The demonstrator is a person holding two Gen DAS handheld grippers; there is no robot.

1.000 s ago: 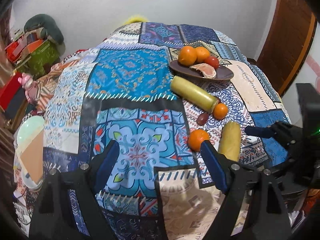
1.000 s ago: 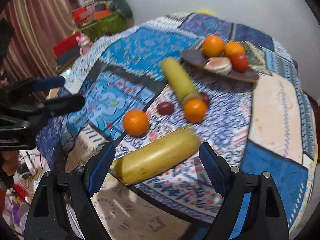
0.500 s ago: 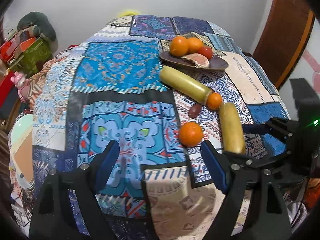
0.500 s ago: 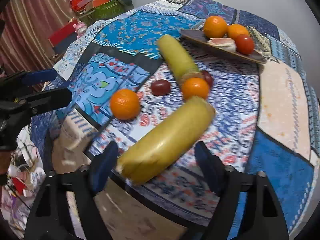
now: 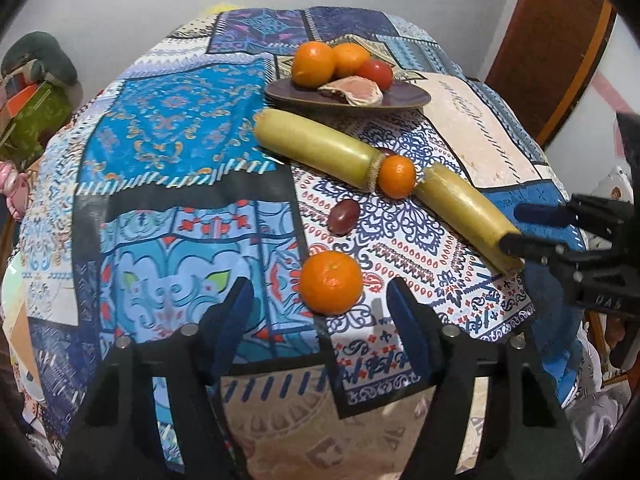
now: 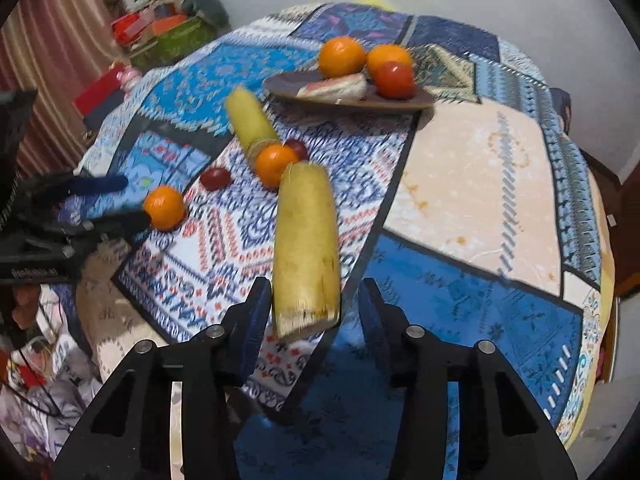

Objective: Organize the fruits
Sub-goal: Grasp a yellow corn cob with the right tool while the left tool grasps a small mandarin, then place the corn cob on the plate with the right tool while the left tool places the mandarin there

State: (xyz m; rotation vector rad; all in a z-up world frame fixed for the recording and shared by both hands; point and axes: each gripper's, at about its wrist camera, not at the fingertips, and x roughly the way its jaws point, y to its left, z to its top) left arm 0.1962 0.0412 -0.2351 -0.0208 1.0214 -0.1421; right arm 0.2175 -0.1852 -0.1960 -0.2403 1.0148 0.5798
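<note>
Left gripper (image 5: 320, 300): two matte black arms of angular, open-frame form, each with a triangular cut-out near its base. The fingers (image 5: 236, 312) carry dark blue pads on their inner faces. Round silver screw heads sit on the upper side of each arm. Right gripper (image 6: 312, 308): same build, black frame, blue-padded fingers (image 6: 256, 312), silver screws in pairs. Seen from the side, its black body bears small embossed lettering, too blurred to read.
</note>
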